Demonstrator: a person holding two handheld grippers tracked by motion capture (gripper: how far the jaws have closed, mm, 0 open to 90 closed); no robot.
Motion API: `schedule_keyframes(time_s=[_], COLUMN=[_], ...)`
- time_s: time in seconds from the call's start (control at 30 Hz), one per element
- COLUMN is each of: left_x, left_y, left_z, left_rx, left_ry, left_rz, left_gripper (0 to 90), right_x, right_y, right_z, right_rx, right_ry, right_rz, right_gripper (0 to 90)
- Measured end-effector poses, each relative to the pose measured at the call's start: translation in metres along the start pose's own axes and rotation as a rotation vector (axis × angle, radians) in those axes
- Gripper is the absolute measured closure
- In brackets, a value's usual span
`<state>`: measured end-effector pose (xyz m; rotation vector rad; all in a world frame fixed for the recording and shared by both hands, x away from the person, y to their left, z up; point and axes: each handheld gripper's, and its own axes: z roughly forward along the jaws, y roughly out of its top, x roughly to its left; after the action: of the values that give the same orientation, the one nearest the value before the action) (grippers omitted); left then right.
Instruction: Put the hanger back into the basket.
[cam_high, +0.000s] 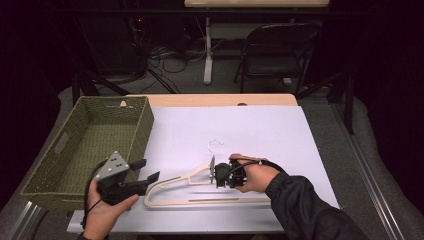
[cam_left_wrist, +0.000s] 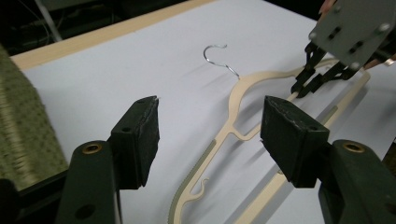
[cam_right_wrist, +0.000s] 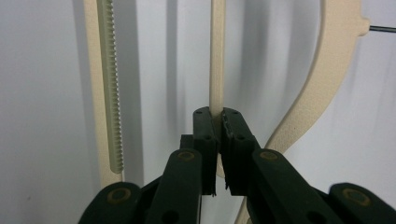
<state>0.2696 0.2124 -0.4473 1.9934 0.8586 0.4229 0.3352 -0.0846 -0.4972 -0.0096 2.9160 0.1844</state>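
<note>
Hanger (cam_high: 200, 187), cream plastic with a thin metal hook (cam_high: 215, 145), lies flat on the white sheet (cam_high: 260, 135) that covers the table (cam_high: 215, 100), toward the near edge and roughly at the middle. Hook points away from the person. Ribbed strip runs along the bottom bar, seen in the right gripper view (cam_right_wrist: 109, 93).

Right gripper (cam_high: 216, 175): held in the right hand (cam_high: 255, 175), dark sleeve (cam_high: 310, 205) behind it. Jaws closed together on a thin inner bar of the hanger (cam_right_wrist: 217, 60), just below the neck; in the right gripper view the bar passes straight between the two pads (cam_right_wrist: 205, 130). The left gripper view shows the same gripper (cam_left_wrist: 306, 84) from across the hanger (cam_left_wrist: 243, 93), tips pressed on the cream plastic, grey plate above.

Left gripper (cam_high: 147, 172): held in the left hand (cam_high: 107, 210), grey three-cornered plate on top, near the front left corner of the sheet and just beside the hanger's left end. Jaws stand wide apart, nothing between them; in the left gripper view the hanger's left shoulder lies on the sheet beyond the gap between the fingers (cam_left_wrist: 140, 135).

Basket (cam_high: 60, 145): green woven, rectangular, with a slot handle in its side, at the table's left, touching or just beside the sheet's left edge.

Folding chair (cam_high: 275, 50): dark, on the floor beyond the table, cables nearby.
</note>
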Motion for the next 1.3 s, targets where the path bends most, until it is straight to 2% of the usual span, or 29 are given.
schedule_keyframes(time_s=[0.13, 0.23, 0.33, 0.43, 0.63, 0.67, 0.7, 0.73, 0.97, 1.13, 1.3], left_x=[-0.005, -0.004, -0.004, -0.002, -0.008, -0.009, -0.011, -0.012, -0.016, -0.018, -0.02], left_y=[0.009, 0.015, 0.019, 0.022, 0.024, 0.024, 0.024, 0.024, 0.021, 0.02, 0.019], left_z=[0.026, 0.047, 0.068, 0.087, 0.117, 0.121, 0.126, 0.13, 0.149, 0.155, 0.158], left_rx=[0.069, 0.109, 0.176, 0.209, 0.278, 0.282, 0.296, 0.309, 0.383, 0.415, 0.437], left_ry=[-0.035, -0.09, -0.092, -0.134, -0.2, -0.204, -0.207, -0.209, -0.184, -0.172, -0.141], left_rz=[0.017, 0.027, 0.039, 0.01, -0.009, -0.009, -0.012, -0.017, 0.008, 0.027, 0.036], left_gripper=[37.9, 43.6, 43.6, 43.6, 48.3, 49.0, 49.4, 50.2, 56.1, 60.4, 69.0], right_x=[0.003, 0.005, 0.008, 0.011, 0.013, 0.013, 0.013, 0.012, 0.013, 0.014, 0.015], right_y=[-0.005, -0.006, -0.006, -0.005, -0.003, -0.002, -0.002, -0.002, 0.0, 0.001, 0.002], right_z=[-0.005, -0.009, -0.012, -0.012, -0.011, -0.012, -0.011, -0.011, -0.009, -0.009, -0.007], right_rx=[-0.008, -0.015, -0.018, -0.019, -0.018, 0.0, -0.018, -0.016, -0.013, -0.012, -0.011], right_ry=[-0.027, -0.041, -0.052, -0.064, -0.063, -0.052, -0.065, -0.065, -0.066, -0.071, -0.072], right_rz=[-0.007, -0.014, -0.021, -0.038, -0.041, -0.038, -0.044, -0.055, -0.051, -0.06, -0.052], right_gripper=[85.6, 85.6, 85.6, 85.6, 85.6, 85.6, 85.6, 85.6, 85.6, 85.6, 85.5])
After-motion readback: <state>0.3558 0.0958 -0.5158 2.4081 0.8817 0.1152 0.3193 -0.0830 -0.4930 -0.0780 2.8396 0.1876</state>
